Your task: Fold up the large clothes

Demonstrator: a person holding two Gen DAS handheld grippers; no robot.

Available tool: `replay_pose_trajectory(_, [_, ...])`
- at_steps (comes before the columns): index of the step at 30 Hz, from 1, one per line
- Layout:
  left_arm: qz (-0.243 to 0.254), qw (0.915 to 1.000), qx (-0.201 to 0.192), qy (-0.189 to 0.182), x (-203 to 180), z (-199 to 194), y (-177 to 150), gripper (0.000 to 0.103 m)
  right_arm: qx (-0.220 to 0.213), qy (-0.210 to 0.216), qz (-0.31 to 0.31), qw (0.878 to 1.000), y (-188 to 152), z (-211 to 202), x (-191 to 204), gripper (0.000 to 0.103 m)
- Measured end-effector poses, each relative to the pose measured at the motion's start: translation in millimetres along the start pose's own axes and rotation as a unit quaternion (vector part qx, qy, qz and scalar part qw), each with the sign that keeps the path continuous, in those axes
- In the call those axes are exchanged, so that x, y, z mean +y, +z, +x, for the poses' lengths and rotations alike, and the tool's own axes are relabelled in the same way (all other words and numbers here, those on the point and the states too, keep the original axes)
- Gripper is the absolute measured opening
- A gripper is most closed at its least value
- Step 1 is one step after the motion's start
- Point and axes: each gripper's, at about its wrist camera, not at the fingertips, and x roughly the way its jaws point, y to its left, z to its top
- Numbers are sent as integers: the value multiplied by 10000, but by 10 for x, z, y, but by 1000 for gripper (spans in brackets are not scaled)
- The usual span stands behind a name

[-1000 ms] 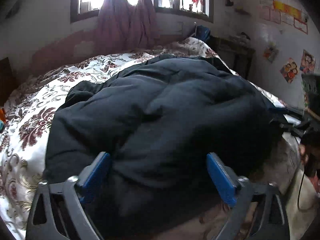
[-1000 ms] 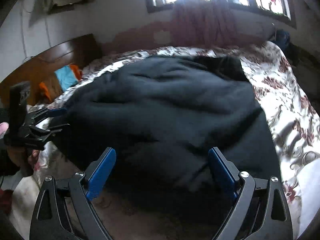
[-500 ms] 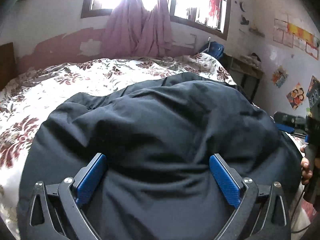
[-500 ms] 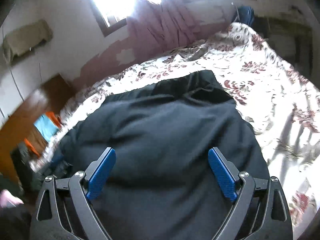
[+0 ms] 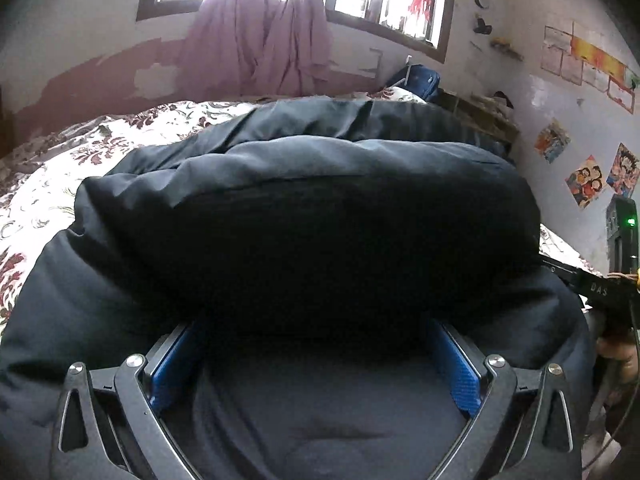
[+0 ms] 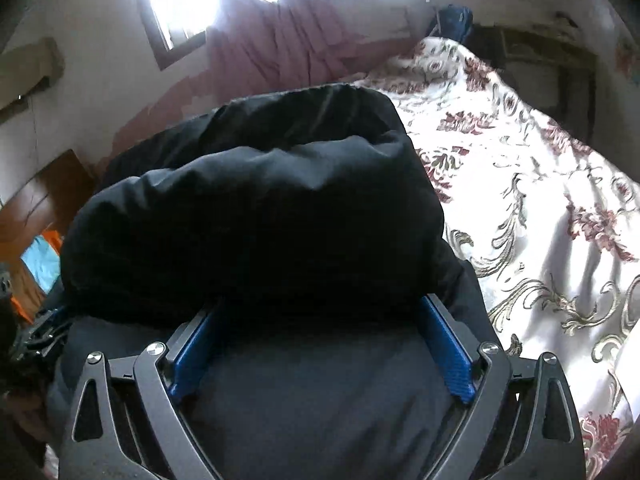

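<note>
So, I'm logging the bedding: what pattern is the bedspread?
White bedspread with maroon floral and grey scroll print; clearest in the right wrist view.

Left gripper (image 5: 316, 354): jaws spread wide, blue pads (image 5: 454, 364) far apart, pad tips hidden. Right gripper (image 6: 320, 344): same pose, jaws wide, blue pads (image 6: 444, 346) tilted outward, tips hidden too. In the left wrist view the right gripper body sits at the far right edge, with part of the person's hand (image 5: 618, 354) wrapped around its grip. Neither gripper is clamped.
</note>
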Motion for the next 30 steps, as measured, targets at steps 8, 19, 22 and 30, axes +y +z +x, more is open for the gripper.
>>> replay_pose_trajectory(8, [-147, 9957, -283, 874, -75, -333, 15, 103, -91, -82, 202, 9997, -37, -93, -113, 93])
replay_pose_trajectory(19, [-357, 9922, 146, 1183, 149, 36, 397, 103, 263, -441, -489, 9975, 493, 360, 189, 101])
replay_pose_trajectory(22, [-500, 9940, 69, 974, 226, 49, 352, 103, 389, 65, 50, 9992, 486, 477, -44, 102])
replay_pose_trajectory(30, [-578, 9950, 133, 800, 304, 192, 362, 103, 453, 379, 379, 9975, 334, 651, -116, 102])
